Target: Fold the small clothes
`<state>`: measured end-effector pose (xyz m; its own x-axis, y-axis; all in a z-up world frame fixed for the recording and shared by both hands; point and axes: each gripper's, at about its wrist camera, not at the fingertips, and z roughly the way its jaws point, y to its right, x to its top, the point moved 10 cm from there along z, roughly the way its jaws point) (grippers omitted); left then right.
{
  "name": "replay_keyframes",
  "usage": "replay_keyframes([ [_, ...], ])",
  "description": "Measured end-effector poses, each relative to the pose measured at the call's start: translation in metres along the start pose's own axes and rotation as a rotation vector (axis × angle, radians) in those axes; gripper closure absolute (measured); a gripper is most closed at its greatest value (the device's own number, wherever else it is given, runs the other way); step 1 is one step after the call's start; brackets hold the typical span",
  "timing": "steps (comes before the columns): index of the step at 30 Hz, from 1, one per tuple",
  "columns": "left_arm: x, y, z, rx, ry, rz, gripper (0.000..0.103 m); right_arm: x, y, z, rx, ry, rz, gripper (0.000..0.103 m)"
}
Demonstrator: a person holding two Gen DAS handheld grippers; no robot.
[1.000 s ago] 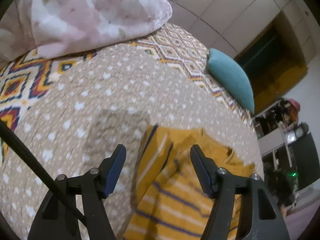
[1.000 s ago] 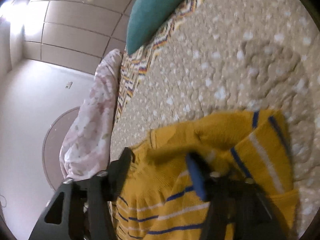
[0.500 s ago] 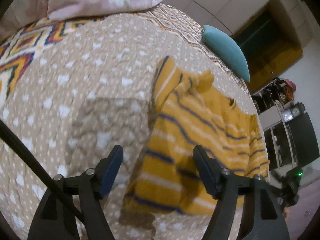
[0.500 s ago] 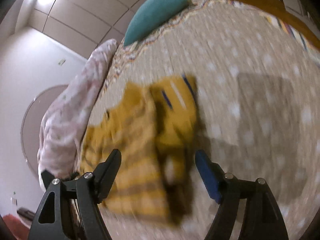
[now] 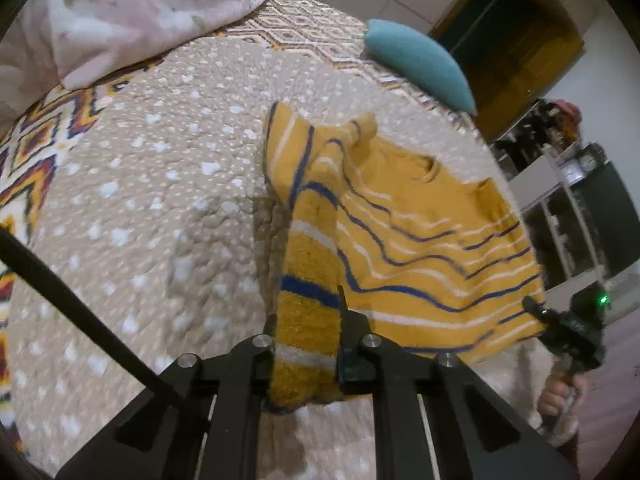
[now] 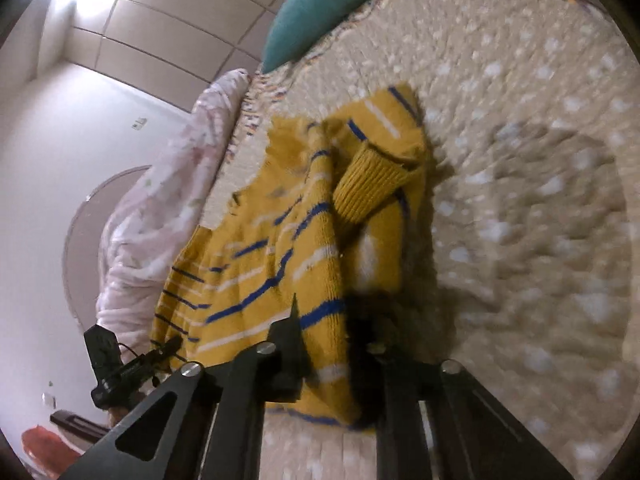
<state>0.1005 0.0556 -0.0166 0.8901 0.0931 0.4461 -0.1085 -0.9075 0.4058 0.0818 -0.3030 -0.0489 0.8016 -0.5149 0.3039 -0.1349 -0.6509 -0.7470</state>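
A mustard-yellow sweater [image 5: 400, 232] with blue and white stripes lies on the beige dotted bedspread [image 5: 160, 200], one sleeve folded over its body. My left gripper [image 5: 306, 320] has its jaws closing on the near left corner of the hem, and the knit is pinched between the pads. In the right wrist view the sweater [image 6: 280, 240] shows its ribbed cuff [image 6: 368, 184] on top. My right gripper [image 6: 324, 320] is shut on the other hem corner. Each gripper appears in the other's view, the right gripper [image 5: 568, 328] and the left gripper [image 6: 120, 364].
A teal pillow [image 5: 416, 64] lies at the far side of the bed. A pink floral duvet [image 5: 132, 12] is heaped at the far left. The patterned border [image 5: 24, 168] runs along the left. Shelves [image 5: 580, 200] stand beyond the bed's right edge.
Both grippers have drawn back from the sweater's top to its near hem. Their jaws stood wide apart and have now closed on the hem corners.
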Motion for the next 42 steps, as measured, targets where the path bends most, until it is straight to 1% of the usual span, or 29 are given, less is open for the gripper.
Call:
replay_keyframes([
  [3,-0.019,-0.005,-0.006,0.034,-0.015,0.013,0.091,-0.023,0.006,-0.021,0.014,-0.014,0.001,0.093],
  [4,-0.029,-0.01,-0.001,0.05,-0.029,0.011,0.09,-0.033,0.009,-0.022,-0.005,-0.026,-0.015,0.093],
  [5,-0.035,-0.016,0.004,0.063,-0.041,0.001,0.088,-0.045,0.014,-0.021,-0.049,-0.045,-0.049,0.093],
  [6,-0.041,-0.023,0.011,0.074,-0.051,-0.024,0.084,-0.052,0.017,-0.019,-0.081,-0.058,-0.071,0.089],
  [7,-0.045,-0.033,0.014,0.071,-0.052,-0.064,0.081,-0.057,0.02,-0.02,-0.104,-0.059,-0.082,0.089],
  [8,-0.047,-0.038,0.013,0.061,-0.046,-0.093,0.078,-0.058,0.021,-0.027,-0.104,-0.043,-0.075,0.088],
  [10,-0.051,-0.049,0.0,0.051,-0.013,-0.129,0.071,-0.055,0.019,-0.048,-0.095,-0.006,-0.067,0.083],
  [11,-0.05,-0.054,-0.009,0.066,0.013,-0.127,0.067,-0.052,0.018,-0.058,-0.109,0.02,-0.083,0.081],
  [14,-0.05,-0.066,-0.042,0.165,0.114,-0.086,0.058,-0.039,0.007,-0.09,-0.197,0.107,-0.18,0.077],
  [16,-0.045,-0.067,-0.052,0.196,0.161,-0.069,0.054,-0.031,-0.007,-0.095,-0.194,0.128,-0.215,0.078],
  [18,-0.044,-0.062,-0.055,0.18,0.194,-0.062,0.048,-0.018,-0.027,-0.08,-0.171,0.119,-0.248,0.078],
  [19,-0.046,-0.059,-0.053,0.167,0.211,-0.067,0.048,-0.014,-0.039,-0.065,-0.17,0.108,-0.281,0.078],
  [21,-0.05,-0.054,-0.044,0.143,0.214,-0.076,0.048,-0.01,-0.056,-0.036,-0.174,0.084,-0.32,0.078],
  [22,-0.052,-0.051,-0.04,0.131,0.212,-0.078,0.048,-0.006,-0.064,-0.013,-0.177,0.056,-0.339,0.078],
  [23,-0.054,-0.047,-0.03,0.118,0.201,-0.08,0.048,-0.004,-0.066,0.0,-0.185,0.04,-0.349,0.078],
  [24,-0.056,-0.045,-0.022,0.116,0.189,-0.082,0.048,0.001,-0.066,0.013,-0.204,0.03,-0.361,0.078],
  [25,-0.058,-0.047,-0.012,0.127,0.179,-0.084,0.048,0.01,-0.065,0.034,-0.245,0.02,-0.377,0.078],
  [27,-0.061,-0.055,0.0,0.165,0.189,-0.081,0.048,0.024,-0.057,0.057,-0.306,0.008,-0.381,0.078],
  [29,-0.062,-0.061,0.009,0.165,0.222,-0.068,0.047,0.044,-0.037,0.08,-0.398,-0.001,-0.357,0.079],
  [31,-0.063,-0.058,0.008,0.165,0.263,-0.028,0.044,0.055,-0.023,0.096,-0.427,-0.022,-0.314,0.082],
  [33,-0.065,-0.055,0.01,0.172,0.282,0.005,0.038,0.063,-0.02,0.102,-0.435,-0.021,-0.282,0.084],
  [35,-0.067,-0.05,0.012,0.174,0.295,0.034,0.034,0.068,-0.032,0.099,-0.501,-0.017,-0.317,0.083],
  [36,-0.067,-0.05,0.012,0.174,0.298,0.042,0.033,0.068,-0.04,0.095,-0.514,-0.001,-0.337,0.081],
  [37,-0.067,-0.05,0.012,0.169,0.302,0.044,0.032,0.068,-0.056,0.087,-0.52,0.036,-0.372,0.08],
  [38,-0.067,-0.05,0.012,0.16,0.307,0.041,0.031,0.064,-0.081,0.08,-0.509,0.079,-0.424,0.08],
  [39,-0.067,-0.05,0.01,0.144,0.313,0.034,0.031,0.064,-0.081,0.08,-0.509,0.079,-0.424,0.08],
  [40,-0.067,-0.051,0.009,0.126,0.32,0.025,0.031,0.058,-0.1,0.079,-0.487,0.088,-0.466,0.08],
  [41,-0.067,-0.052,0.008,0.112,0.326,0.018,0.031,0.034,-0.142,0.092,-0.43,0.048,-0.562,0.08],
  [42,-0.068,-0.052,0.006,0.1,0.333,0.011,0.031,0.034,-0.142,0.092,-0.43,0.048,-0.562,0.08],
])
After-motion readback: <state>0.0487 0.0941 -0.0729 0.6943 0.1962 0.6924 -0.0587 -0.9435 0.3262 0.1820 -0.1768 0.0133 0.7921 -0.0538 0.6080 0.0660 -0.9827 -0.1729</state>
